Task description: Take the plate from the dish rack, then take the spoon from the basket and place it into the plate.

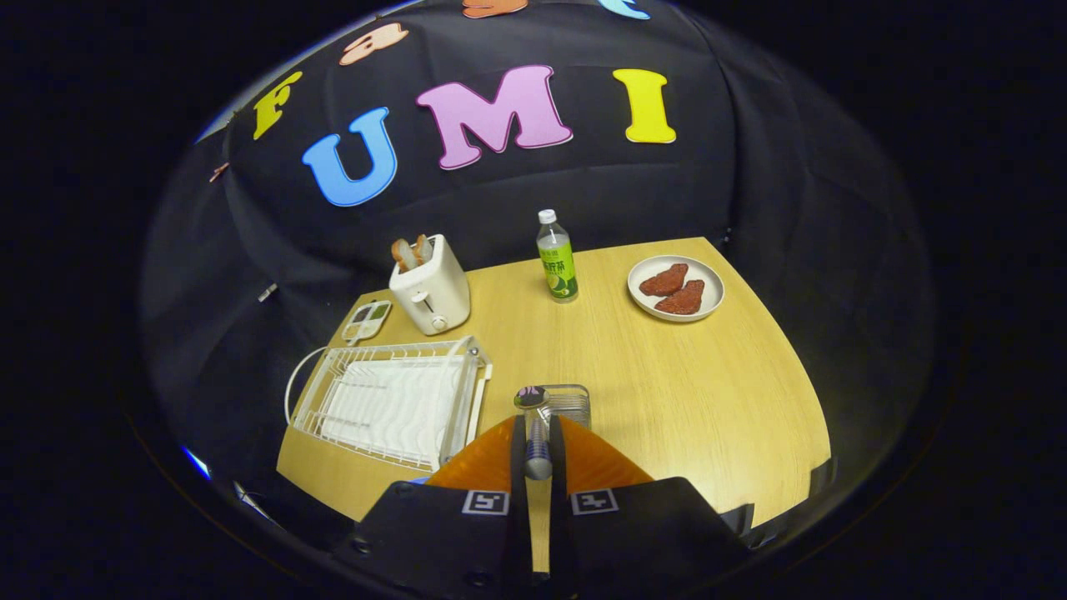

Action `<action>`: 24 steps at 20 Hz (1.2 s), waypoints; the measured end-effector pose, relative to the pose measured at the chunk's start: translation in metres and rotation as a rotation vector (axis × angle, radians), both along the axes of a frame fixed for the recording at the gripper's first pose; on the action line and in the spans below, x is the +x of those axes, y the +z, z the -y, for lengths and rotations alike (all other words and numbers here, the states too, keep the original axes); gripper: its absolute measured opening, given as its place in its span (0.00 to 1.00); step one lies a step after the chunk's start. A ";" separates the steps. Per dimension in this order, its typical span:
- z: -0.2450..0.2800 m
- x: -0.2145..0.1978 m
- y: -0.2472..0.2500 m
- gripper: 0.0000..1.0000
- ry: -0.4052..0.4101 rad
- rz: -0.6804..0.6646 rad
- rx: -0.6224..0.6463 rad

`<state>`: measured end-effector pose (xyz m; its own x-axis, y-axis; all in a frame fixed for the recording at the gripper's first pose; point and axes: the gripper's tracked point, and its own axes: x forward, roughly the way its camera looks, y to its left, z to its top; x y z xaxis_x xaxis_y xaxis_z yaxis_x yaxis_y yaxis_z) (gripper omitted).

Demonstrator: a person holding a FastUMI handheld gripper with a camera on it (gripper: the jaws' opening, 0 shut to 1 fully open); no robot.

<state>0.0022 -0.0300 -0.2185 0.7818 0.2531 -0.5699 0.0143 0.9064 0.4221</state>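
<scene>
gripper [538, 454] closed on spoon [534, 429] handle, bowl ahead above orange plate [600, 462]; light, stiff, slippery metal, so grip mid-handle.

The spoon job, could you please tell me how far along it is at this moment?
Done: the dish rack holds no plate, and an orange plate lies under the gripper. In hand: the gripper is shut on the spoon, lifted above the plate, with the wire basket just beyond the fingers. Left: lowering the spoon onto the plate and letting go.
</scene>
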 end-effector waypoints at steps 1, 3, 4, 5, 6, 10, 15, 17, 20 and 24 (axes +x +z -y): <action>-0.010 -0.008 0.007 0.12 0.031 0.005 0.013; -0.034 -0.026 0.016 0.12 0.121 0.003 0.032; -0.043 -0.036 0.018 0.12 0.169 -0.002 0.032; -0.052 -0.045 0.021 0.12 0.215 -0.010 0.030; -0.060 -0.055 0.021 0.12 0.255 -0.014 0.022; -0.093 -0.085 0.009 0.12 0.368 -0.030 -0.016; -0.131 -0.102 -0.037 0.12 0.429 -0.091 -0.044; -0.140 -0.104 -0.057 0.12 0.441 -0.108 -0.072; -0.154 -0.104 -0.077 0.12 0.452 -0.106 -0.098; -0.162 -0.104 -0.099 0.13 0.484 -0.089 -0.153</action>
<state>-0.1021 0.1319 -0.3173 0.5427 0.4825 -0.6875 -0.3923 0.8694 0.3004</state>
